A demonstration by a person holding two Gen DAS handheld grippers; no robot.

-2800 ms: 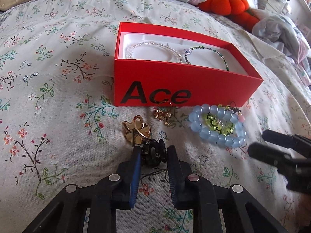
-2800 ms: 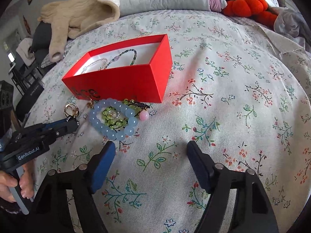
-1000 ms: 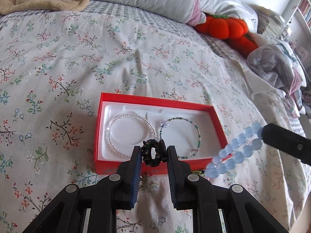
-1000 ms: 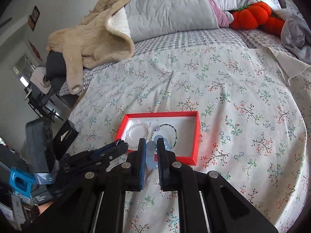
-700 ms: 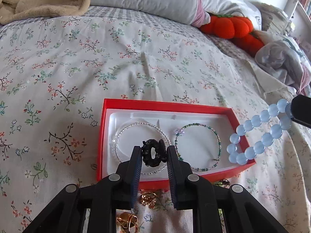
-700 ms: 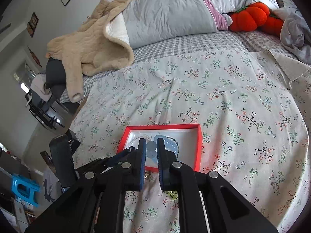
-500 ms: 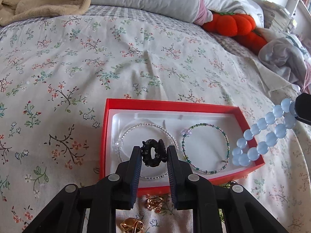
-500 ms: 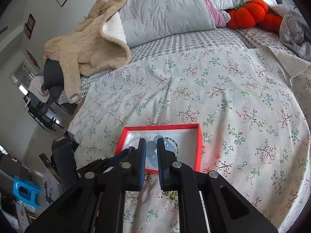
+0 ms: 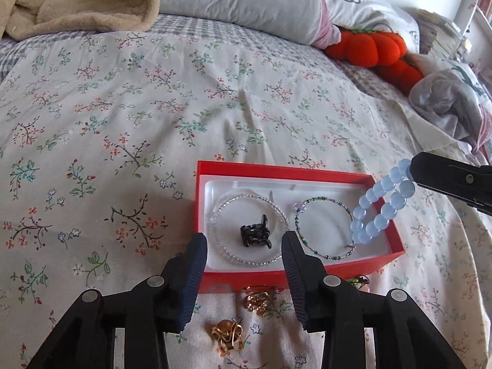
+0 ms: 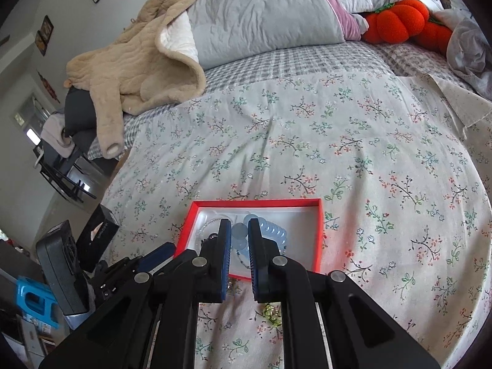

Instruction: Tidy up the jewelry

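A red box with a white liner lies on the floral bedspread; it also shows in the right wrist view. Inside lie a clear bead bracelet, a green bead bracelet and a black hair claw. My left gripper is open above the box's near edge, the claw lying free beyond it. My right gripper is shut on a blue bead bracelet that hangs over the box's right end. Two gold rings lie on the bedspread in front of the box.
A grey pillow, a beige blanket, an orange pumpkin plush and crumpled cloth lie at the bed's far side. A green bead piece lies near the box. Black boxes stand off the bed's left edge.
My left gripper has opened and dropped the black hair claw into the box, inside the clear bracelet. My right gripper has carried the blue bracelet over the box's right end.
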